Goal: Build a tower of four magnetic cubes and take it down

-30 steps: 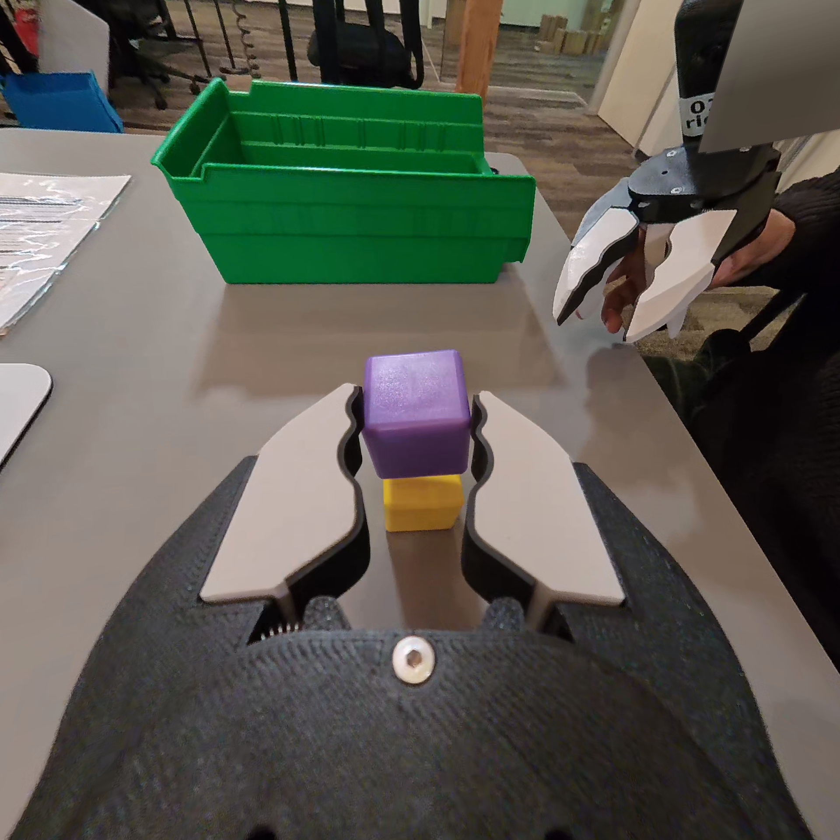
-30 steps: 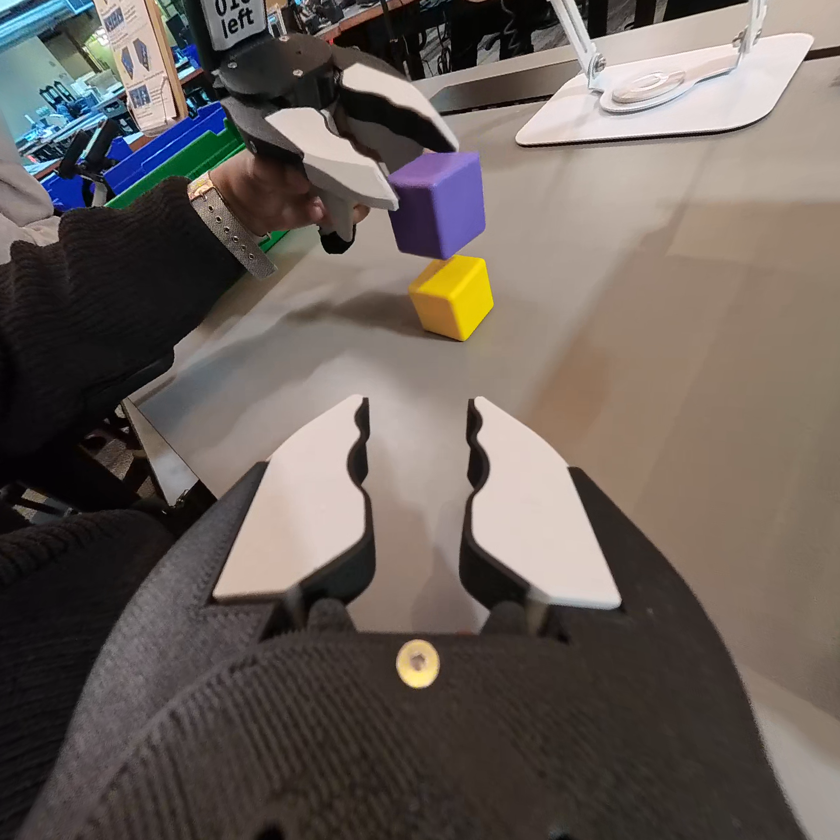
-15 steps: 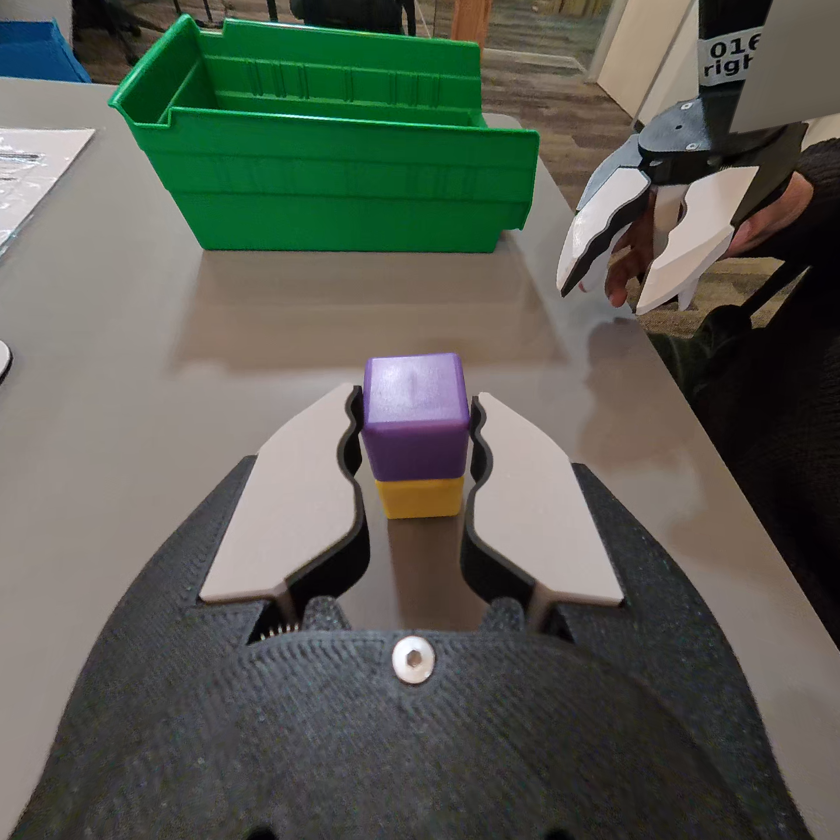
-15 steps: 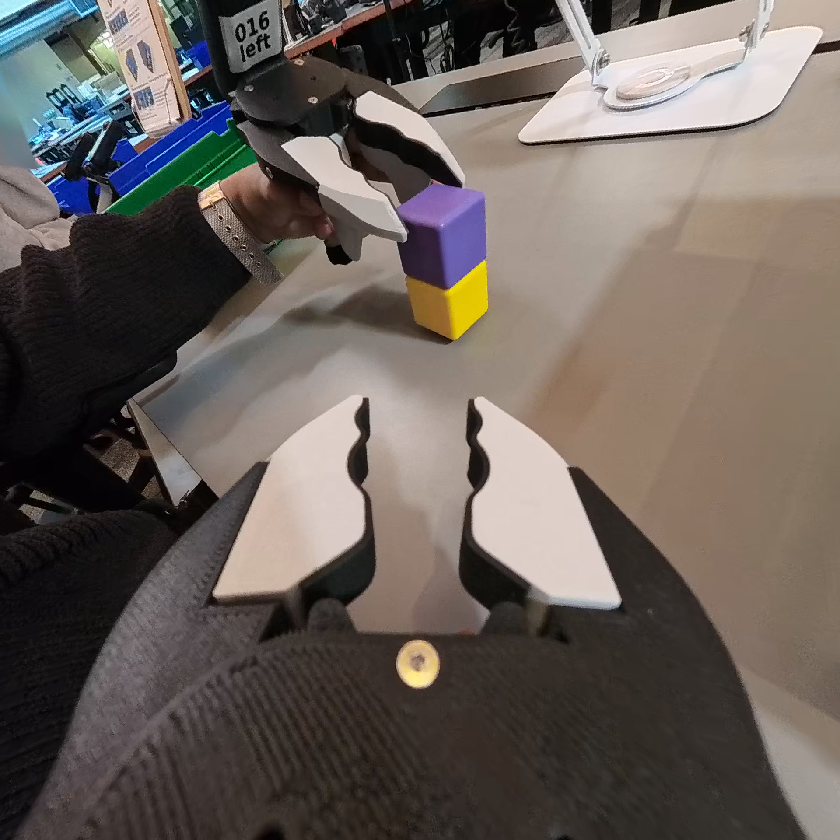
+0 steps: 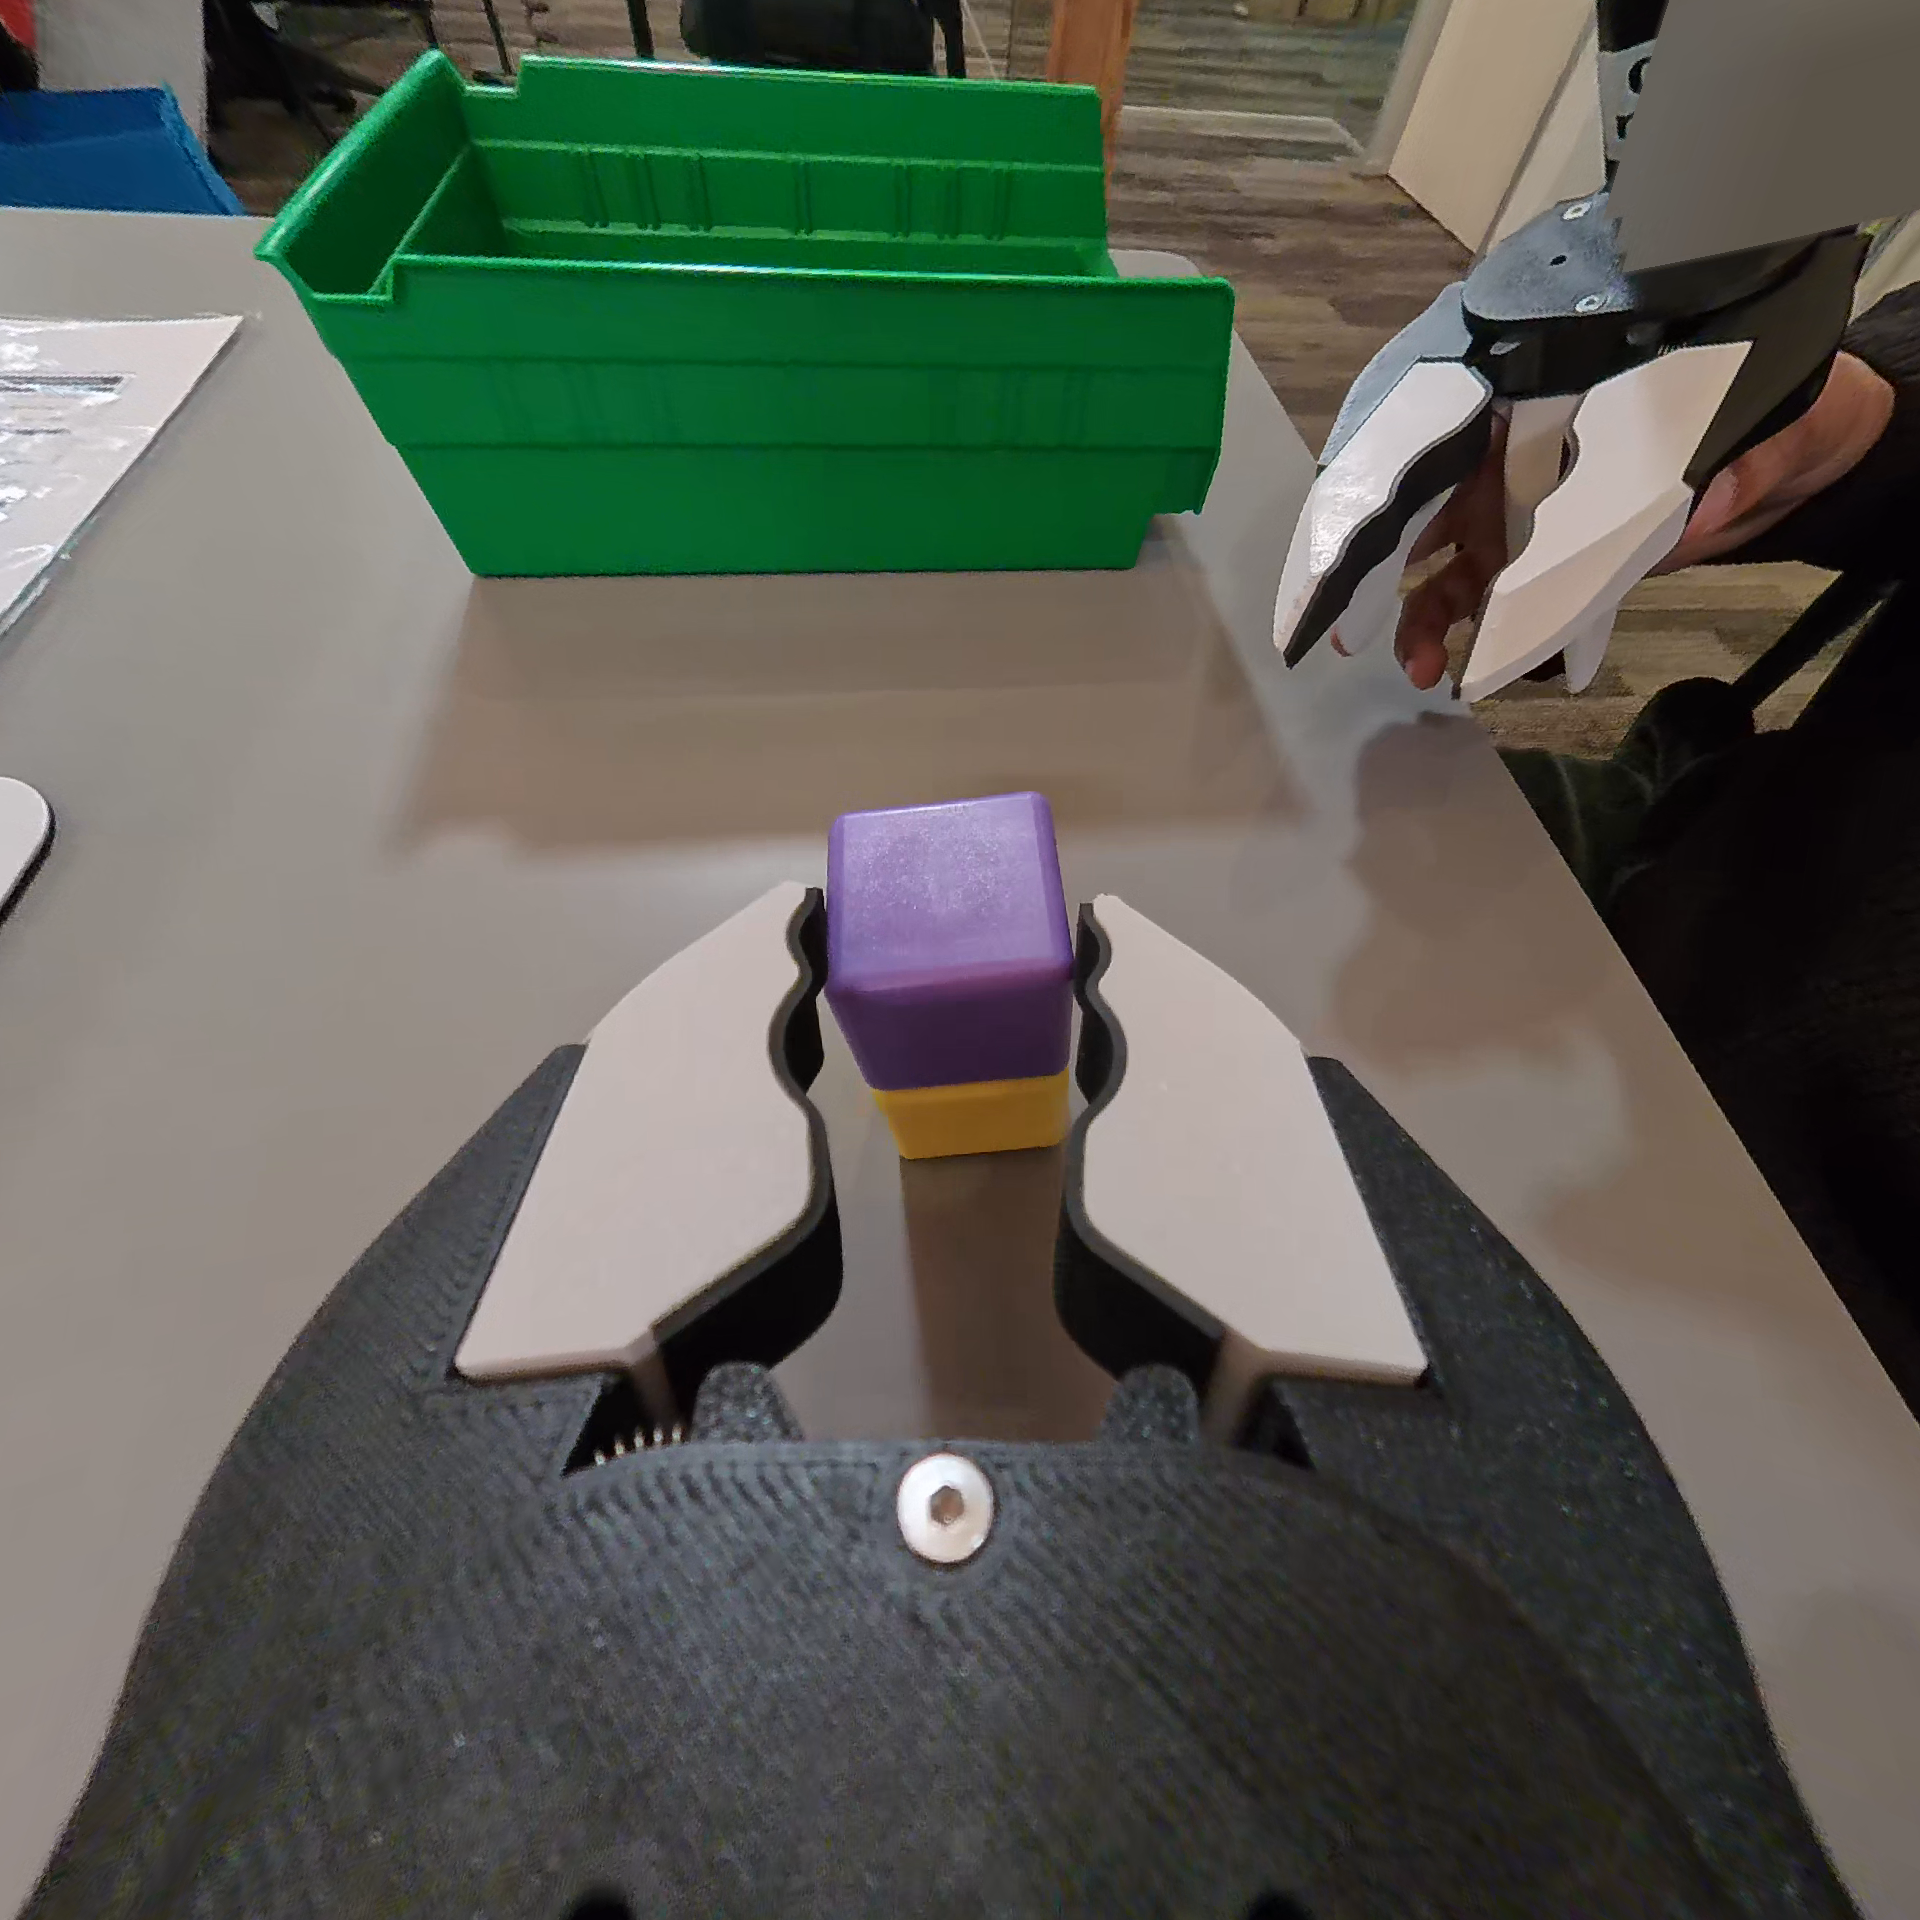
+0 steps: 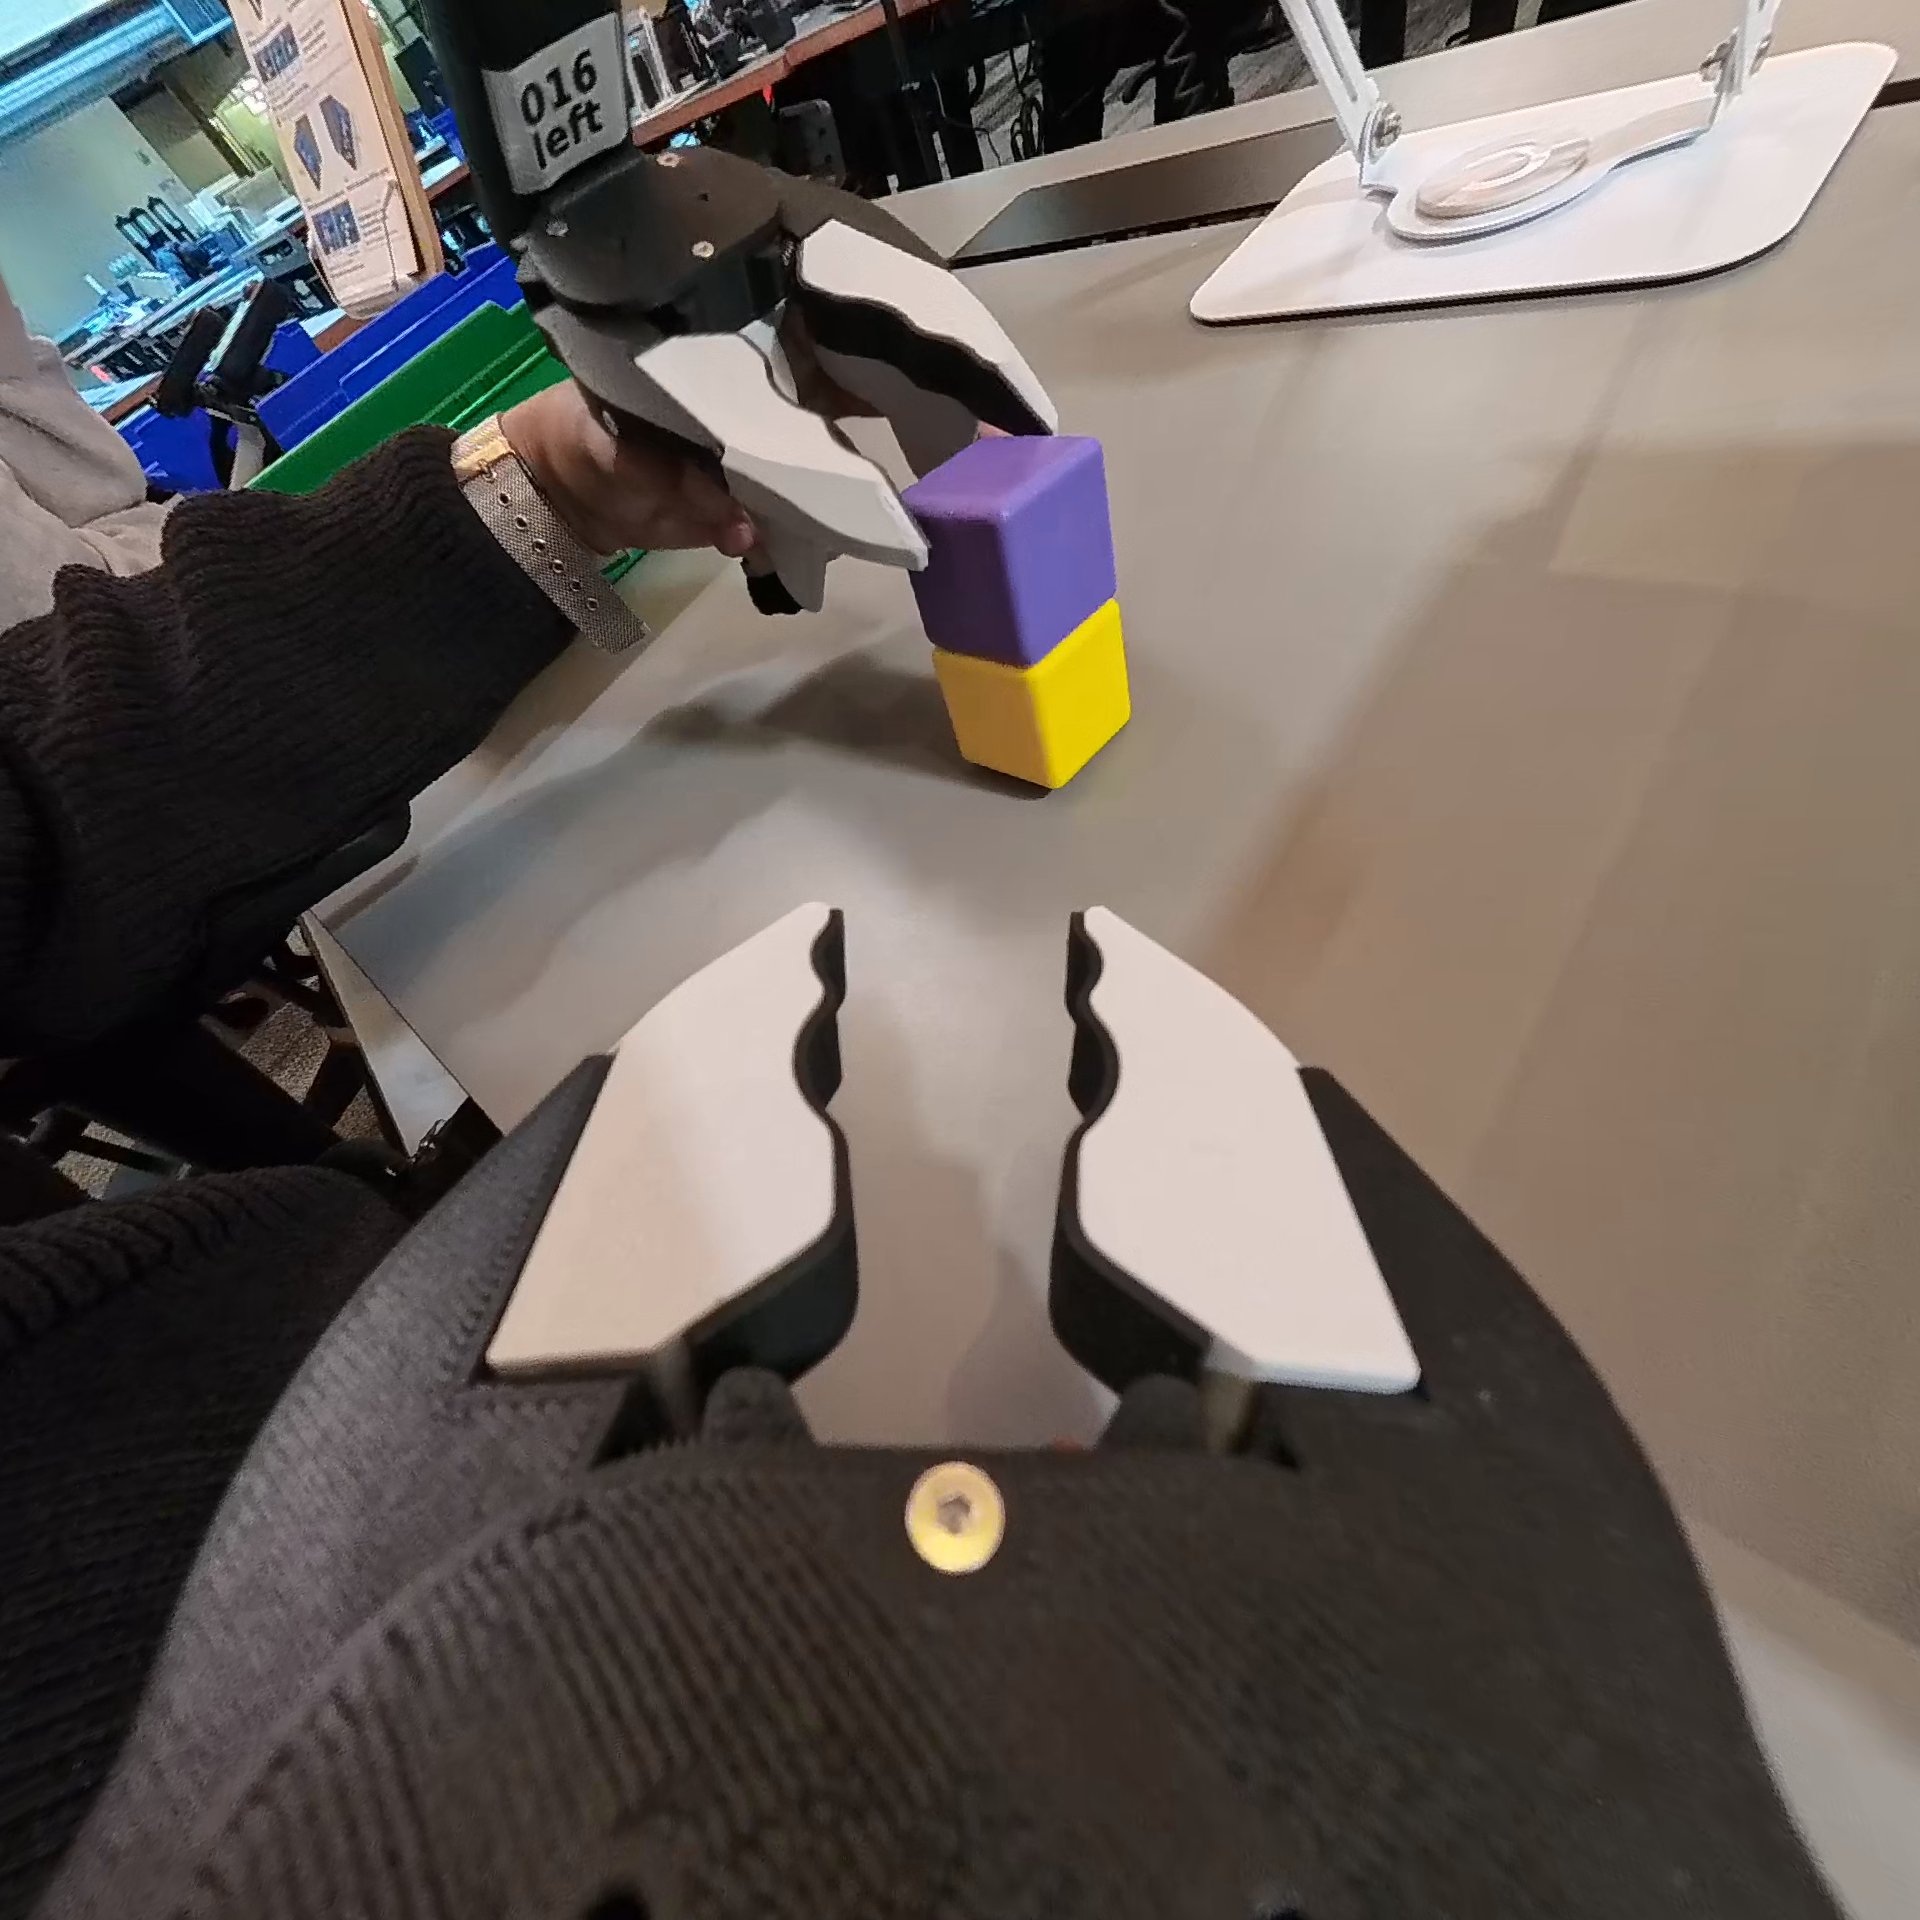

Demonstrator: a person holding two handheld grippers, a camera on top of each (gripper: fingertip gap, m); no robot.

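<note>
A purple cube (image 5: 948,935) sits squarely on top of a yellow cube (image 5: 971,1117) on the grey table (image 5: 312,831). My left gripper (image 5: 948,914) is shut on the purple cube, one finger on each side of it, and comes down on it from the upper left in the right wrist view (image 6: 977,488). The stack shows there as the purple cube (image 6: 1013,551) over the yellow cube (image 6: 1034,696). My right gripper (image 6: 951,935) is open and empty, low over the table and short of the stack. It hangs at the table's right edge in the left wrist view (image 5: 1382,670).
A green plastic bin (image 5: 790,374) stands behind the stack at the table's far end. A sheet of paper (image 5: 83,416) lies at the left. A white stand base (image 6: 1538,208) sits beyond the stack. The table's edge (image 5: 1558,831) runs close on the right.
The left gripper has lowered the purple cube, which hung tilted above the yellow cube, until it rests flat on it. The right gripper has barely moved and stays open.
</note>
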